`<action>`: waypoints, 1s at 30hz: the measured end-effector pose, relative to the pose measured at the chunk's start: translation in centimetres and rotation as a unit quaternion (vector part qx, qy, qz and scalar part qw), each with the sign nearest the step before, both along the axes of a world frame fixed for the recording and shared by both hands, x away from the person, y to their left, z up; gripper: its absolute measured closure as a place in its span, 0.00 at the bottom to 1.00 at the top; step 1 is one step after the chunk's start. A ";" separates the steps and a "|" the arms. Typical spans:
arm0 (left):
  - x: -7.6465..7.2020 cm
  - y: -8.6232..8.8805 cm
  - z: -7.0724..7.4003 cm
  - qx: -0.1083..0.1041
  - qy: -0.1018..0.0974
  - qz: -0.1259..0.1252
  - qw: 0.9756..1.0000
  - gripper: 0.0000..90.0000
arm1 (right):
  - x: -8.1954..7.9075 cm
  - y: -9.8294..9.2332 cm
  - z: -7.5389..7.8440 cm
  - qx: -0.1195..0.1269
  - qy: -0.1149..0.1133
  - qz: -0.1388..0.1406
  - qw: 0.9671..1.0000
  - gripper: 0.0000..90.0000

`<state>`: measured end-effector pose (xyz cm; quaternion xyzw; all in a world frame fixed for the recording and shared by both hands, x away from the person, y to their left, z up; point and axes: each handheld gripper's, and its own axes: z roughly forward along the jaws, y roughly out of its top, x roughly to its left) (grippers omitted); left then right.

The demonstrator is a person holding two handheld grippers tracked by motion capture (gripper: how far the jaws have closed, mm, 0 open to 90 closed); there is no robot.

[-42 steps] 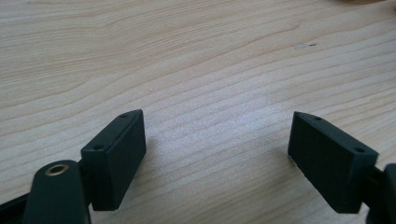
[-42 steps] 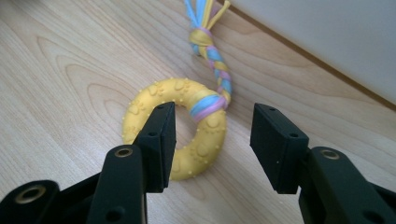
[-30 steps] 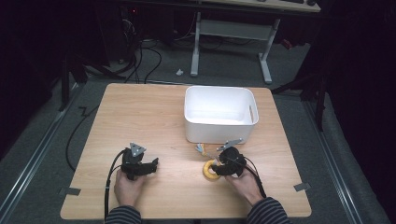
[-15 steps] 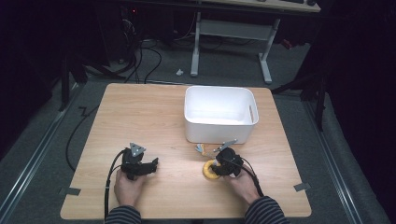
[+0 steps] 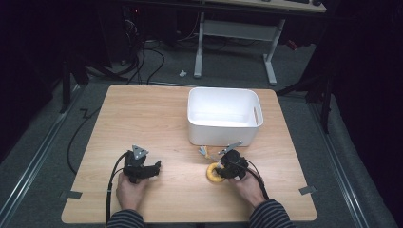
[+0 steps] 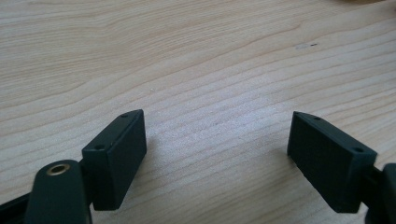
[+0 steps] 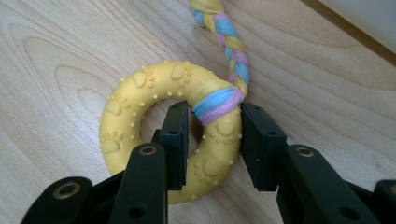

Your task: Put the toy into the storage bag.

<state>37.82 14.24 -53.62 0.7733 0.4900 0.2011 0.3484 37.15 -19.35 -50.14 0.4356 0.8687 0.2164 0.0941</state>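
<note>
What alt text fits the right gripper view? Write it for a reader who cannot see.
The right tongs clamp one side of a yellow paw-print ring toy, one jaw through its hole. A pastel braided rope tied around the ring trails away across the wooden table.

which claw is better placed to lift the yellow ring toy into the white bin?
Right. The right claw has just been closing and now clamps the yellow ring toy, one jaw through its hole, close in front of the white bin. The left claw stands open over bare table, farther away.
</note>
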 end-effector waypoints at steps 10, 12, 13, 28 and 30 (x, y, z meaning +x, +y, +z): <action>0.0 0.0 0.0 -0.001 0.000 0.000 1.000 0.22 | -0.5 -0.5 0.8 0.006 -0.010 0.012 1.000 0.74; 0.0 0.0 0.0 -0.002 0.000 0.001 1.000 0.22 | -0.7 -0.5 0.9 0.002 -0.013 0.015 1.000 0.75; 0.0 0.0 0.0 -0.002 0.000 0.001 1.000 0.22 | -0.8 -0.6 1.1 0.007 -0.015 0.015 1.000 0.75; 0.0 0.0 0.0 0.000 -0.001 0.001 1.000 0.22 | -2.1 -2.7 2.8 0.035 -0.029 0.001 0.999 0.75; 0.0 0.0 0.0 0.001 -0.001 0.001 1.000 0.22 | -2.3 -3.1 2.9 0.036 -0.032 0.000 0.999 0.75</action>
